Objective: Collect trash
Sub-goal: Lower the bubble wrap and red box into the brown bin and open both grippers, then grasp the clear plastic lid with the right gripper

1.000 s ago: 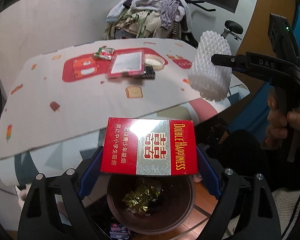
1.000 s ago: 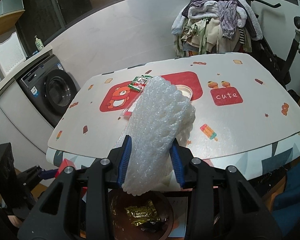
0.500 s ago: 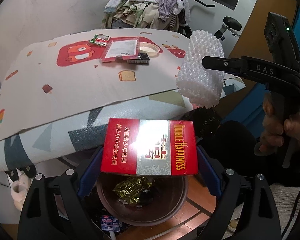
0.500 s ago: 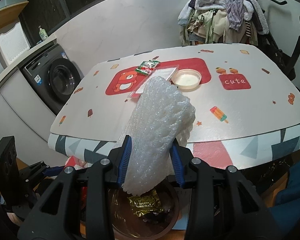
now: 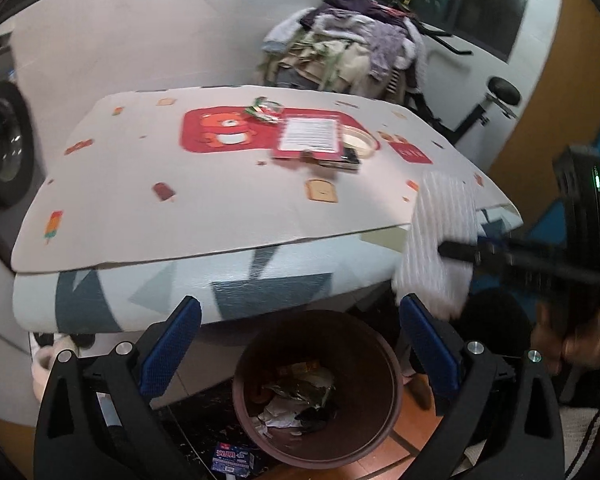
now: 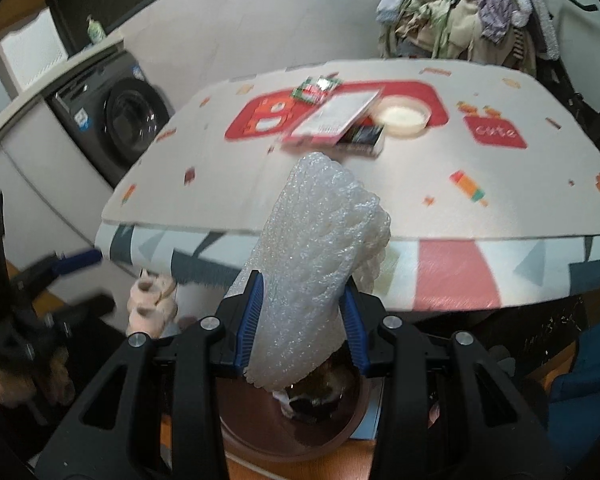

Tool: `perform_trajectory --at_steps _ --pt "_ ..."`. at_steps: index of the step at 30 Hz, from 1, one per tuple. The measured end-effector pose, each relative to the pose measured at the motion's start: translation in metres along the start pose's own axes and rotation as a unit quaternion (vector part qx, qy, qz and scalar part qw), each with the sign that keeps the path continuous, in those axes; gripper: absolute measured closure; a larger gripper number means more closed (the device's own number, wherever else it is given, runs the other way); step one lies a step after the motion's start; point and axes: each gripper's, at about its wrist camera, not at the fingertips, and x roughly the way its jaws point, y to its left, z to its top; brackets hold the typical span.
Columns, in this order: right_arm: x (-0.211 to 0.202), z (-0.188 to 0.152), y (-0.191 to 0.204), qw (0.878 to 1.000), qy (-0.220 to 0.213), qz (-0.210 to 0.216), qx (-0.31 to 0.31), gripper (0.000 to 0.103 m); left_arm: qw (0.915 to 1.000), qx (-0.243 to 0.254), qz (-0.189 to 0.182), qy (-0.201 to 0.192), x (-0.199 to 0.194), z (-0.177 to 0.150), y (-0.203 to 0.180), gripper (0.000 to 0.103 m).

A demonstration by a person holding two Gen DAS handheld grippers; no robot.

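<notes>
My left gripper (image 5: 300, 308) hangs over the brown trash bin (image 5: 356, 344); its jaws are opening and nothing is between them. Crumpled wrappers lie in the bin. My right gripper (image 6: 302, 284) is shut on a white foam net sleeve (image 6: 320, 232), held tilted above the bin (image 6: 252, 432); the sleeve (image 5: 440, 248) also shows at the right of the left wrist view. On the table (image 5: 220, 200) remain a green-red wrapper (image 5: 266, 108), a red card pack (image 5: 310, 138), a dark box (image 5: 340, 158) and a round white lid (image 5: 360, 142).
The bin stands on the floor under the table's near edge. A washing machine (image 6: 128, 120) is at the left, a clothes pile (image 5: 348, 48) and an exercise bike (image 5: 496, 96) behind. Slippers (image 6: 152, 304) and a small blue pack (image 5: 232, 454) lie on the floor.
The red cigarette box has left my left gripper, whose jaws now stand wider. Both grippers have pulled back from the table, and the foam sleeve has sunk closer to the bin.
</notes>
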Motion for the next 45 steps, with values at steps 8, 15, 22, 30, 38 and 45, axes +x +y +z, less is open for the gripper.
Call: perform_trajectory --at_steps 8,15,22,30,38,45 --pt "0.03 -0.021 0.012 0.998 0.063 0.012 -0.009 0.062 0.9995 -0.029 0.013 0.002 -0.001 -0.003 0.016 0.006" --pt "0.049 -0.03 0.01 0.994 0.109 0.02 0.002 0.062 0.9993 -0.033 0.014 0.009 0.003 -0.007 0.019 0.006" --pt "0.056 -0.035 0.015 0.991 0.128 0.025 -0.006 0.059 0.9993 -0.034 0.014 0.011 0.004 -0.008 0.02 0.006" --pt "0.052 -0.033 0.02 0.993 0.111 0.012 -0.026 0.007 0.9993 -0.032 0.014 0.011 0.005 -0.008 0.019 0.006" --pt "0.055 -0.031 0.012 0.993 0.115 -0.002 -0.018 0.006 0.9992 -0.034 0.015 0.013 0.007 -0.009 0.02 0.006" --pt "0.057 -0.029 0.007 0.993 0.115 -0.012 -0.015 0.006 0.999 -0.038 0.016 0.017 0.01 -0.008 0.023 0.006"
